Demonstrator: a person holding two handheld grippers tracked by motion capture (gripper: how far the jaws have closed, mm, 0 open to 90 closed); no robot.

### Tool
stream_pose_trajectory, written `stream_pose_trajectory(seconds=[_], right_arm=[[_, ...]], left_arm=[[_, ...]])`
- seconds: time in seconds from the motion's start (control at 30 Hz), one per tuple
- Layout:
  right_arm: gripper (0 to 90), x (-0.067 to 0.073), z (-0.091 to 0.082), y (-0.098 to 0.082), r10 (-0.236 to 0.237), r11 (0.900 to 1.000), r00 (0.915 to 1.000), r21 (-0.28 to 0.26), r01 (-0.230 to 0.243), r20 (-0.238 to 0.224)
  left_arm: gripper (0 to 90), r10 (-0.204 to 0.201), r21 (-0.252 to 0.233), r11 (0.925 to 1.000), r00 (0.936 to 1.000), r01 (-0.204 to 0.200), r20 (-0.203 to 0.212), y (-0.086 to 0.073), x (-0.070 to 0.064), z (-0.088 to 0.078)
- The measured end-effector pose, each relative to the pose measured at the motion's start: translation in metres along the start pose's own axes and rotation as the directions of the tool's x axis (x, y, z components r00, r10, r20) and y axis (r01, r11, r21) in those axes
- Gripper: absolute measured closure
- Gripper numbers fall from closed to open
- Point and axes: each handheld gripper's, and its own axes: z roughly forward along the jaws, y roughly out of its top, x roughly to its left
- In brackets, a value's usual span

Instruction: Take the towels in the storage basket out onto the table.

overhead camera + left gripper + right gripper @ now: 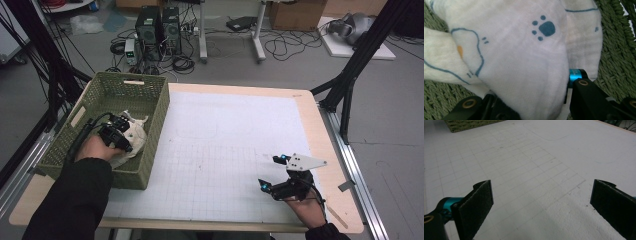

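A white cloth (pixel 136 138) printed with blue paw marks and outlines lies bunched in the green woven basket (pixel 156 116) at the table's left. My left gripper (pixel 119 129) reaches down into the basket and is shut on the cloth. In the left gripper view, the cloth (pixel 524 50) bulges up between the two black jaws of my left gripper (pixel 529 100), with the basket floor (pixel 616 62) around it. My right gripper (pixel 272 171) rests open near the table's front right, over the white gridded mat (pixel 225 150). Nothing lies between the pads of my right gripper (pixel 541 205).
The basket's corner (pixel 471 124) sits far off in the right gripper view. Beyond the table, computer towers (pixel 159 27), cables and cardboard boxes (pixel 297 14) stand on the floor. Black frame struts (pixel 357 60) rise at the right, near the table's far corner.
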Motion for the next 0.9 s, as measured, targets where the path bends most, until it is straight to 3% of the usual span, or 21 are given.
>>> stream_pose_trajectory(seconds=[0.4, 0.53, 0.63, 0.9], right_arm=[[3.7, 0.001, 0.001, 0.000, -0.007, 1.000, 0.9999, 0.008, 0.007, -0.008], [3.7, 0.001, 0.001, 0.000, -0.006, 1.000, 1.0000, 0.003, 0.006, -0.005], [3.7, 0.000, 0.000, 0.000, 0.002, 1.000, 1.0000, 0.003, -0.002, -0.003], [3.7, 0.000, 0.000, 0.000, -0.001, 1.000, 1.0000, 0.006, 0.001, 0.000]], left_arm=[[75.7, -0.056, 0.000, 0.9984, 0.9981, 0.056, 0.027, -0.002, 0.006, -0.003], [75.9, -0.087, -0.034, 0.9955, 0.9955, 0.088, 0.039, -0.003, 0.010, -0.011], [76.1, -0.123, -0.069, 0.9894, 0.9898, 0.128, 0.073, -0.005, 0.015, -0.017], [76.2, -0.193, -0.166, 0.9616, 0.9691, 0.218, 0.153, -0.010, 0.026, -0.030]])
